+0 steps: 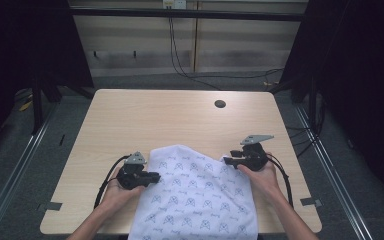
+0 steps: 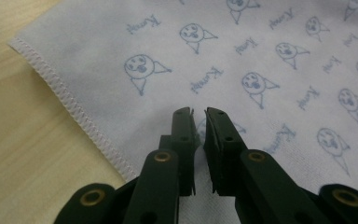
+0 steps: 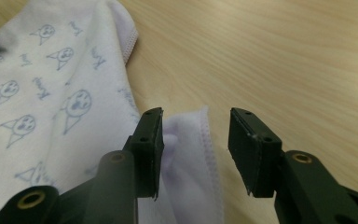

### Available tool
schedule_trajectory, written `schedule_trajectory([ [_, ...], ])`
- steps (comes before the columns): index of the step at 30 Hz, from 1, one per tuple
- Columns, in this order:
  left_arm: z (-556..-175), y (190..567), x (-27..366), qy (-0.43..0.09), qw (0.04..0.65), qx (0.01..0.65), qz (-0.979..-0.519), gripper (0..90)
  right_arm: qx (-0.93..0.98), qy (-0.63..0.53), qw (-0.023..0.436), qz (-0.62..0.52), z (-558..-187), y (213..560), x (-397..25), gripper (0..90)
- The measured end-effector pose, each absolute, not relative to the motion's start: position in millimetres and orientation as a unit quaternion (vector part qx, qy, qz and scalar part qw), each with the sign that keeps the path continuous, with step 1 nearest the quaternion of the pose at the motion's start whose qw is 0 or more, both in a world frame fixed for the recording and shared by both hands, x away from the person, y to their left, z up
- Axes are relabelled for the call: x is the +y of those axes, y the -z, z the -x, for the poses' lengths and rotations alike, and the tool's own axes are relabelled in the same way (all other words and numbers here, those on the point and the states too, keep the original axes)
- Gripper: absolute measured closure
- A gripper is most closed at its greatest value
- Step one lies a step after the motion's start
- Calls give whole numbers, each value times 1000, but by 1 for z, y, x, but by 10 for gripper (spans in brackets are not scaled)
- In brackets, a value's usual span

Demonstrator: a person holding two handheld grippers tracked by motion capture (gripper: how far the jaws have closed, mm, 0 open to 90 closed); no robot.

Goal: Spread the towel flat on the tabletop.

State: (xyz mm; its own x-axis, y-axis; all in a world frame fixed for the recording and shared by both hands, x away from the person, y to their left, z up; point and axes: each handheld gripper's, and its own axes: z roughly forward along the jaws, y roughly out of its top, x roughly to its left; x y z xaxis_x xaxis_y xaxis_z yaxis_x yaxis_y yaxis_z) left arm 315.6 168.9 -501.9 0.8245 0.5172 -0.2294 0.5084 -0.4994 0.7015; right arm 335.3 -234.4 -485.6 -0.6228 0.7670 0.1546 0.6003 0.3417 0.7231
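Observation:
A white cloth (image 1: pixel 195 195) printed with small blue faces and words lies on the near half of the wooden table (image 1: pixel 180 115) and hangs over its front edge. At the cloth's left edge is my left gripper (image 1: pixel 151 176). In the left gripper view its jaws (image 2: pixel 198 113) stand almost together just above the flat cloth (image 2: pixel 261 56), near the stitched hem (image 2: pixel 74 109), with no fold between them. My right gripper (image 1: pixel 227 160) is at the cloth's right edge. It is open (image 3: pixel 196 119), with a folded hemmed corner of the cloth (image 3: pixel 189 140) lying between its jaws.
A round cable hole (image 1: pixel 220 104) sits at the table's far right. Bare wood (image 3: pixel 284 56) stretches beyond the cloth to the far edge. Cables trail from both grippers toward the person's forearms. Dark frame posts flank the table.

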Motion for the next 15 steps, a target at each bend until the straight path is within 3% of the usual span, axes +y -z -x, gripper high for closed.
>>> schedule_trajectory([
  [2, -313, 502, 171, -6, 403, 294, -867, 817, 815, -387, 88, -422, -343, 493, -230, 593],
  [5, -309, 501, 173, -3, 403, 292, -867, 816, 820, -391, 75, -410, -344, 495, -225, 837],
  [15, -297, 499, 176, -2, 395, 286, -873, 813, 755, -466, 174, -427, -335, 437, -267, 867],
])
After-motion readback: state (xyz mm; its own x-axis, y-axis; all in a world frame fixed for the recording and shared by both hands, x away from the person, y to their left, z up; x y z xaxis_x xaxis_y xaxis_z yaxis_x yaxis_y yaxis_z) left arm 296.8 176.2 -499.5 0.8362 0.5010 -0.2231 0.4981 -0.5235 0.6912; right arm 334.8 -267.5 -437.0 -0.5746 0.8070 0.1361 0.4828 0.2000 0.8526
